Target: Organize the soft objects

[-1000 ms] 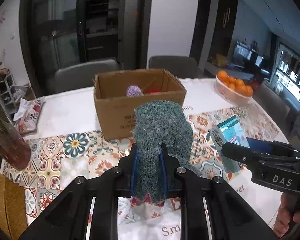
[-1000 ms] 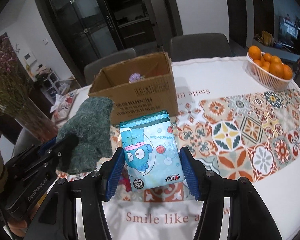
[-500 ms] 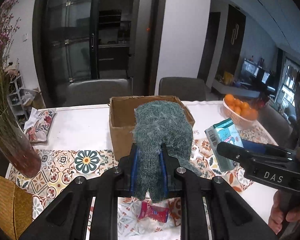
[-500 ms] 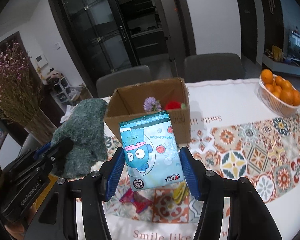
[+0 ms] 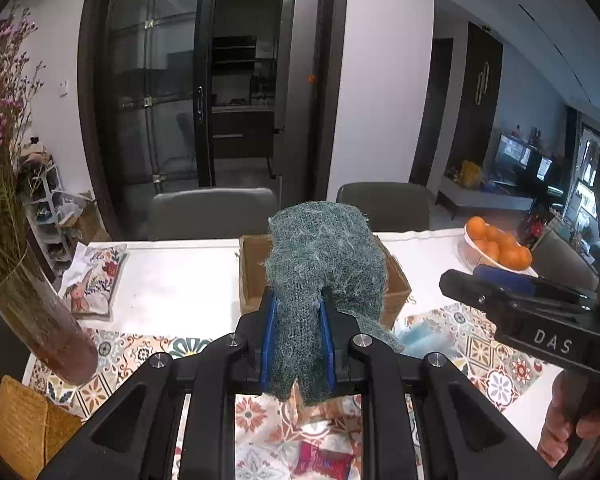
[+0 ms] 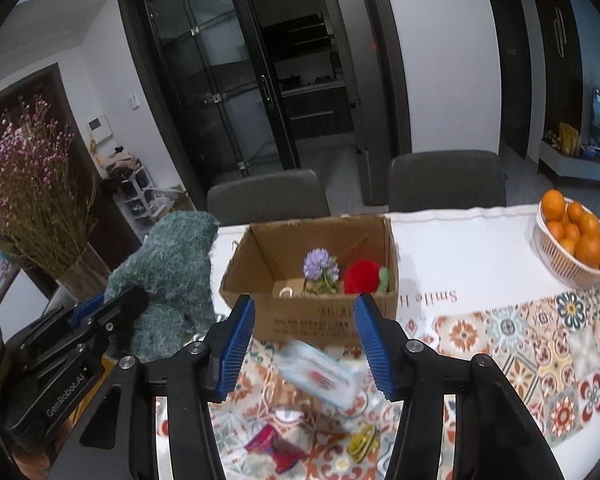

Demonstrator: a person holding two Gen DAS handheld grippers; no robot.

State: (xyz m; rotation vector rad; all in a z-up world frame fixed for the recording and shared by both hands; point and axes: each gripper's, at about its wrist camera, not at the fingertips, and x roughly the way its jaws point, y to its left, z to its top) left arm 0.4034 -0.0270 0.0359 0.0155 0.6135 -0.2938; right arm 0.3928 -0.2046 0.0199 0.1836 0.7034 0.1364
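Above the patterned tablecloth (image 6: pixel 500 336), left claw (image 5: pixel 297 340) pinches the green knit (image 5: pixel 324 264); right claw (image 6: pixel 305 344) gapes, holding nothing.

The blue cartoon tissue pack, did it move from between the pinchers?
Yes. The blue tissue pack has dropped out of the open right gripper, now blurred below, in front of the cardboard box.

A fuzzy teal knitted cloth (image 5: pixel 324 264) stands bunched upright, pinched in the left tool (image 5: pixel 297 344), near an open cardboard box (image 6: pixel 320 280); a blurred blue tissue pack (image 6: pixel 320 374) lies tilted below the box's front.
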